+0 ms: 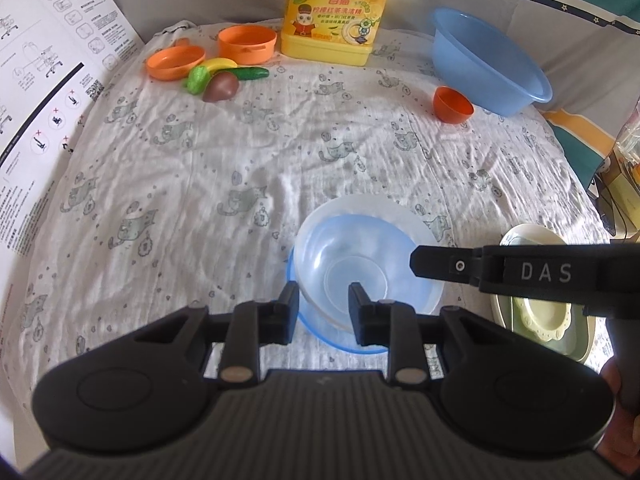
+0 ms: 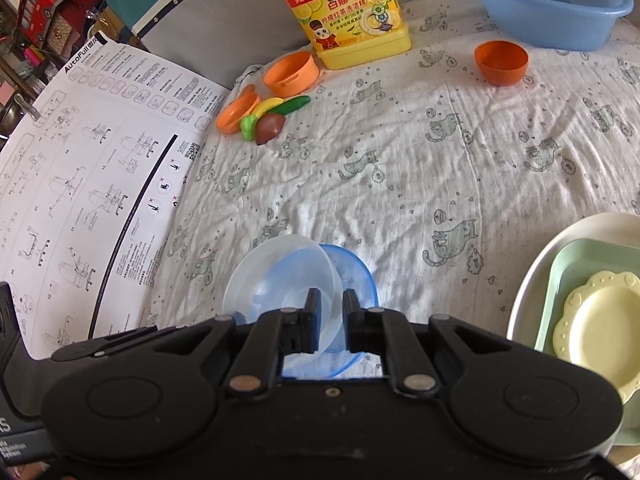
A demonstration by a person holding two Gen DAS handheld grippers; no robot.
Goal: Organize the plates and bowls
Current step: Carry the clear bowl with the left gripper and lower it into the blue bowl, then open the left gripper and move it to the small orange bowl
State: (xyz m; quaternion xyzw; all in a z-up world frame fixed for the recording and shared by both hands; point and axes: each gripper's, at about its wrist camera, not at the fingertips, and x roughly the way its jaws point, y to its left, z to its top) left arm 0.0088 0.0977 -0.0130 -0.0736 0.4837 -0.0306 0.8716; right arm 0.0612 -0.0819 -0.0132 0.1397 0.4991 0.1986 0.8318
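two grippers: right gripper (image 2: 330,322), marked "das", pinches clear bowl (image 2: 280,284) rim; left gripper (image 1: 322,312) straddles it, part-open; "127" detergent jug (image 1: 334,12) top centre.

Right tool (image 2: 330,320) at 6 o'clock — fingers straddle the near rim of the clear bowl (image 2: 280,280), which sits tilted in a blue plate (image 2: 356,268). Stacked plates (image 2: 592,320) at 4 o'clock; orange bowl (image 2: 501,62) at 1 — on the cat-print cloth (image 2: 400,168).

"DAS" on right gripper (image 1: 416,262); "AutoFull" on instruction sheet (image 2: 100,184)
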